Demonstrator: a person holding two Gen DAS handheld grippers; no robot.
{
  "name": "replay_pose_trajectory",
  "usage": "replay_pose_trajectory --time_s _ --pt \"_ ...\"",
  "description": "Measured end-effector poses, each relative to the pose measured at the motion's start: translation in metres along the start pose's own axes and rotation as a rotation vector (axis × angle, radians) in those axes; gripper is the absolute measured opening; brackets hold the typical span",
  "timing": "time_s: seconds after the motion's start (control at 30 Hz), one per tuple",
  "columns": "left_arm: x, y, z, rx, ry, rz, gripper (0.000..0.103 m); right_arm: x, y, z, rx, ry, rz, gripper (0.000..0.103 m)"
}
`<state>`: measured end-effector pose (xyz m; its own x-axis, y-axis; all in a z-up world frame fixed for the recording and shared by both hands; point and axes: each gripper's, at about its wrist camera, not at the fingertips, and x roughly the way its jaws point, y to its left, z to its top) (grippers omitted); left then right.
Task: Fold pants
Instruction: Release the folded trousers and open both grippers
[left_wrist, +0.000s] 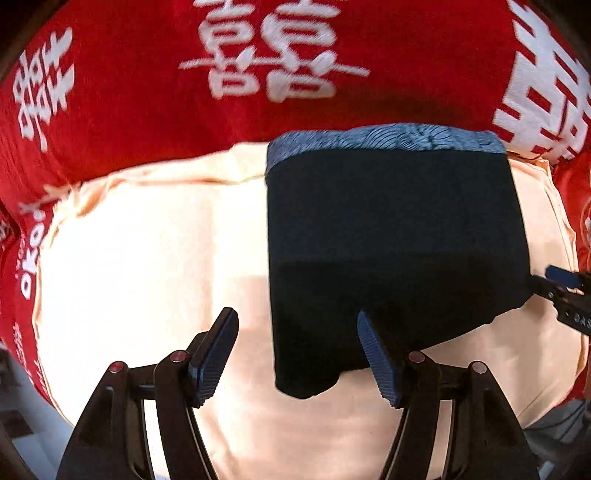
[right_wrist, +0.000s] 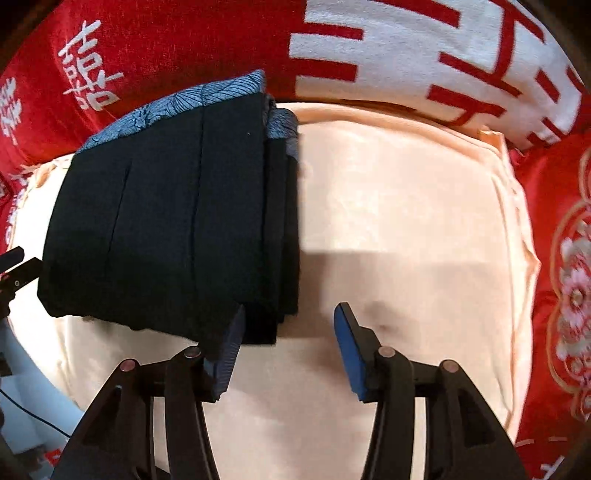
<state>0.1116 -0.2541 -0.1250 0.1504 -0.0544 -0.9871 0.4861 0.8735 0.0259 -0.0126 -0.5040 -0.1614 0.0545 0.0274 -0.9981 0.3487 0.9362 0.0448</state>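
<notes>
The dark navy pants (left_wrist: 391, 243) lie folded into a compact block on a cream cloth (left_wrist: 147, 258), with a blue patterned band (left_wrist: 388, 138) along the far edge. My left gripper (left_wrist: 297, 354) is open and empty, just in front of the block's near left corner. In the right wrist view the pants (right_wrist: 173, 221) show stacked folded layers on their right side. My right gripper (right_wrist: 288, 350) is open and empty at the block's near right corner. Its tip also shows in the left wrist view (left_wrist: 561, 280), at the right edge.
The cream cloth (right_wrist: 406, 221) lies over a red bedcover with white characters (left_wrist: 258, 48). A red embroidered floral cover (right_wrist: 569, 288) lies at the right. White objects and a cable (right_wrist: 29, 402) sit at the lower left.
</notes>
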Motion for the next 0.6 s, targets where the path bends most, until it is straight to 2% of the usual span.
replay_pose_trajectory --time_s 0.2,0.23,0.3,0.53,0.6 --pt "0.004 0.016 0.004 -0.049 0.033 -0.035 0.068 -0.020 0.014 -0.015 0.022 0.015 -0.032 0.056" --pt "0.005 0.017 0.004 -0.050 0.036 -0.038 0.068 -0.024 0.017 -0.016 0.029 0.016 -0.030 0.058" --pt "0.006 0.019 0.004 -0.046 0.047 -0.041 0.068 -0.032 0.021 -0.022 0.051 0.017 -0.018 0.074" --pt "0.008 0.025 0.004 -0.024 0.059 -0.067 0.068 -0.051 0.041 -0.032 0.082 -0.011 0.012 0.081" --pt "0.004 0.025 0.003 -0.022 0.062 -0.073 0.069 -0.053 0.048 -0.032 0.087 -0.020 0.014 0.086"
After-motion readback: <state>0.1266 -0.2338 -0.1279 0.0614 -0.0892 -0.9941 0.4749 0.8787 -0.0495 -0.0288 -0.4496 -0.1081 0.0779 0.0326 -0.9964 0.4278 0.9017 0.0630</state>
